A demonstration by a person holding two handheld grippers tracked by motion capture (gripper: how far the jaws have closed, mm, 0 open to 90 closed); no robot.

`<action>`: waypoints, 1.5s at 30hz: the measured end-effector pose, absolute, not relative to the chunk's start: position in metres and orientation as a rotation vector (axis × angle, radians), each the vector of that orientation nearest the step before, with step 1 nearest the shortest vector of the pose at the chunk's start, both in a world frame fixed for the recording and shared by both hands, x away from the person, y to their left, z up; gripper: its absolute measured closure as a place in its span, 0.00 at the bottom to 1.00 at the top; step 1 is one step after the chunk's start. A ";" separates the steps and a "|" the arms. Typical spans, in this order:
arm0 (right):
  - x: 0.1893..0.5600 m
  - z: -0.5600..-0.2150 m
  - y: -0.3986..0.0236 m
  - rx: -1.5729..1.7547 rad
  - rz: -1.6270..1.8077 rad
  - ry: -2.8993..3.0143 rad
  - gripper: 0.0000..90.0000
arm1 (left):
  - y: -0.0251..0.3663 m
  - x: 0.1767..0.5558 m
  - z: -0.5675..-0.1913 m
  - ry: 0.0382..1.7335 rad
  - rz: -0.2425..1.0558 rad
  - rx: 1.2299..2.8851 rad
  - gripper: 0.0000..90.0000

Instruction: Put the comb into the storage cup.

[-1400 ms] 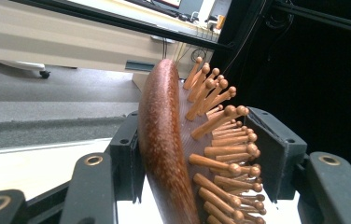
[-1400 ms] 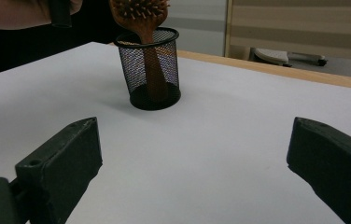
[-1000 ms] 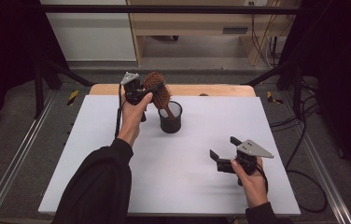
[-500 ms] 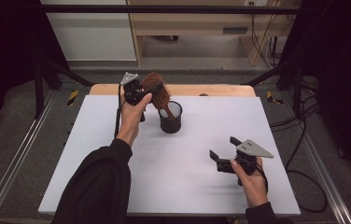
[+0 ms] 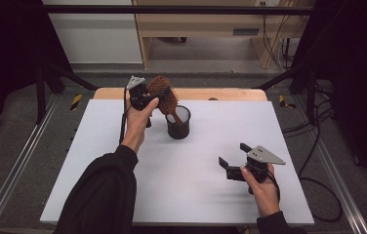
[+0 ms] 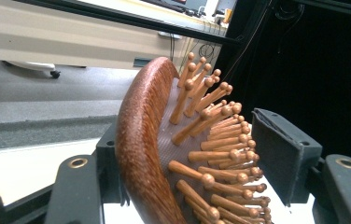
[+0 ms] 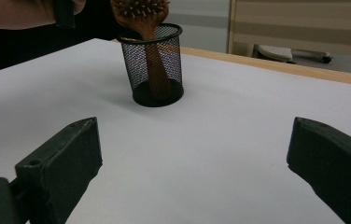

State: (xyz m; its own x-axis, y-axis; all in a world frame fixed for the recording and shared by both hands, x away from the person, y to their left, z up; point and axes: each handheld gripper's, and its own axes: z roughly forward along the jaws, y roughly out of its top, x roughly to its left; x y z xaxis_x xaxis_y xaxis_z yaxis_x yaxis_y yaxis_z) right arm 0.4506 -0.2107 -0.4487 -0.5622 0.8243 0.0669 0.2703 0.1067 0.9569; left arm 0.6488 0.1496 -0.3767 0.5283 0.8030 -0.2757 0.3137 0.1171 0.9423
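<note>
wooden hairbrush (image 5: 164, 95) sits head-up between the left gripper (image 5: 145, 97) jaws, which close on its head, bristles facing the right-hand jaw in the left gripper view; long axis tilted, handle down inside the black mesh cup (image 5: 178, 122). right gripper (image 5: 234, 161) jaws spread wide and empty over the white table (image 5: 211, 185), cup well ahead between them, path clear.
</note>
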 end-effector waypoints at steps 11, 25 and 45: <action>0.450 -0.449 -0.211 1.064 1.471 1.897 0.04 | 0.150 0.648 -0.377 1.023 0.478 1.469 0.38; 0.451 -0.449 -0.211 1.065 1.471 1.895 0.04 | 0.151 0.648 -0.379 1.026 0.486 1.464 0.33; 0.451 -0.449 -0.210 1.065 1.469 1.900 0.04 | 0.150 0.643 -0.379 1.040 0.535 1.470 0.05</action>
State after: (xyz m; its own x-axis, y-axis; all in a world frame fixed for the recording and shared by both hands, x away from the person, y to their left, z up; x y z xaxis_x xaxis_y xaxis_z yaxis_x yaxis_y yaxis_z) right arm 0.4507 -0.2096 -0.4488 -0.5637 0.8231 0.0683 0.2733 0.1078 0.9559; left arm 0.6431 0.1497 -0.3792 0.4954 0.8356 -0.2374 0.2929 0.0966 0.9513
